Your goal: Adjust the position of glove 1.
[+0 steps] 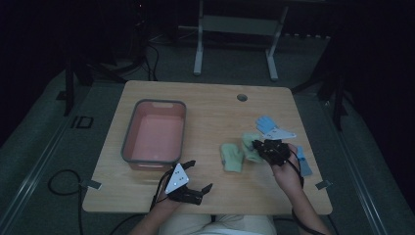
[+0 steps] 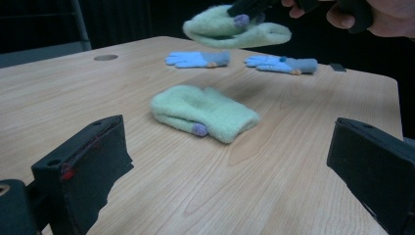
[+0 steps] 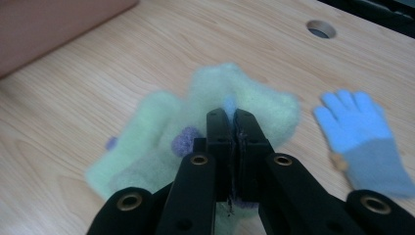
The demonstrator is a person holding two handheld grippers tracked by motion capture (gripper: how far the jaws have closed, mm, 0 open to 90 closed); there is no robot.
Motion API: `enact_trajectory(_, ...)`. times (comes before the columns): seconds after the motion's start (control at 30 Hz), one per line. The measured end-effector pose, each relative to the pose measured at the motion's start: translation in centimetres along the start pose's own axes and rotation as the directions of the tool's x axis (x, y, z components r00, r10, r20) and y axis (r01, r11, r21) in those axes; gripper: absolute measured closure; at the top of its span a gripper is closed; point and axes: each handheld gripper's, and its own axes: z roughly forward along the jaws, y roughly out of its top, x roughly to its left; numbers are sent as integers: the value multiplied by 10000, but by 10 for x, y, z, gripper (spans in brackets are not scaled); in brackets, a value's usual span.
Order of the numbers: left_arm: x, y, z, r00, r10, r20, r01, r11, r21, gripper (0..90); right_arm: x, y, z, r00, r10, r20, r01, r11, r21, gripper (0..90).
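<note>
- The big light wooden table [image 1: 210,105] takes up the middle of the high view, and a pink plastic tub with a grey rim [image 1: 128,142] sits on its left half, with nothing in it that I can see.
- The tub lies to the left of the right claw [image 1: 256,145], across the middle of the table, so I think the next move is a carry to the left in that picture.
- The tub's long side runs from the top of the picture to the bottom, so a mitten coming from the right has a long rim to cross.
- The left claw [image 1: 199,176] is at the bottom, just below the tub, and is much nearer to it than the right claw is.
- The left claw is wide apart and holds nothing; in the left gripper view its two black jaws stand at the lower corners with bare table between them.
- The right claw is squeezed tight on a soft fuzzy green mitten with a purple dot [image 3: 254,100].
- In the left gripper view that held mitten [image 2: 230,30] hangs in the air at the top, clear of the table.
- A second fuzzy green mitten [image 2: 205,112] lies flat on the table in the middle, just below the held one.
- Two small blue knit gloves [image 2: 198,59] [image 2: 281,63] lie on the table farther back.
</note>
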Motion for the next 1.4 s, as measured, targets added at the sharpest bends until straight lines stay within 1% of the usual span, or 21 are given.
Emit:
enact_trajectory(0.13,-1,0,1,9999,105,-39,-105,9999,78,16,15,5,7,9995,-147,-286,147,9999,-14,870)
enact_trajectory(0.17,-1,0,1,9999,116,-33,-115,9999,91,16,22,7,11,9990,-207,-397,208,9998,18,870)
enact_trajectory(0.27,-1,0,1,9999,106,-45,-106,9999,82,16,32,9,19,9979,-216,-602,220,9997,62,870)
enact_trajectory(0.4,-2,0,1,9998,172,-55,-172,9998,95,16,40,9,26,9972,-335,-666,344,9993,124,870)
enact_trajectory(0.47,-2,0,0,9998,178,-63,-177,9998,86,16,46,8,31,9975,-383,-592,397,9990,214,870)
enact_trajectory(0.57,-1,0,0,9997,236,-100,-234,9996,125,16,48,7,34,9970,-389,-676,406,9989,249,870)
enact_trajectory(0.6,-1,0,0,9996,226,-183,-224,9997,118,16,50,6,36,9971,-407,-647,427,9986,309,870)
enact_trajectory(0.7,0,1,1,9994,61,-345,-54,9998,201,16,51,1,43,9979,-353,-543,377,9983,447,870)
enact_trajectory(0.83,0,1,2,9997,-40,-243,45,9998,188,16,52,-6,49,9978,-323,-572,359,9974,627,870)
enact_trajectory(0.87,0,1,2,9998,-16,-183,19,9998,198,16,51,-8,51,9976,-281,-626,323,9972,669,869)
enact_trajectory(0.93,-2,2,5,9993,316,-193,-306,9982,521,23,50,-11,53,9980,-241,-579,284,9968,748,866)
enact_trajectory(0.97,-2,3,6,9986,511,-104,-502,9962,718,38,49,-12,54,9982,-198,-568,242,9968,766,864)
enact_trajectory(1.03,-5,3,6,9972,744,0,-742,9946,724,38,49,-15,55,9980,-67,-630,118,9967,804,861)
enact_trajectory(1.1,-8,4,6,9963,845,122,-851,9939,695,38,50,-18,56,9975,-84,-698,144,9962,863,859)
enact_trajectory(1.13,-9,6,7,9962,864,69,-867,9935,743,38,51,-19,57,9972,-96,-736,163,9958,901,859)
enact_trajectory(1.2,-11,8,7,9976,654,219,-671,9942,846,38,53,-21,58,9973,-167,-720,233,9954,930,855)
enact_trajectory(1.27,-14,13,9,9979,577,299,-607,9920,1109,47,53,-21,58,9972,-89,-741,156,9958,904,844)
enact_trajectory(1.3,-16,15,9,9978,586,316,-622,9897,1286,47,52,-20,57,9973,-76,-730,139,9962,862,828)
enact_trajectory(1.33,-18,17,10,9974,546,474,-608,9880,1420,47,52,-19,54,9974,-69,-723,124,9969,771,793)
enact_trajectory(1.37,-20,19,11,9968,570,559,-651,9859,1540,52,50,-17,50,9970,-31,-774,78,9981,610,728)
enact_trajectory(1.4,-21,21,12,9951,697,695,-802,9834,1627,57,49,-16,46,9961,5,-880,27,9993,365,648)
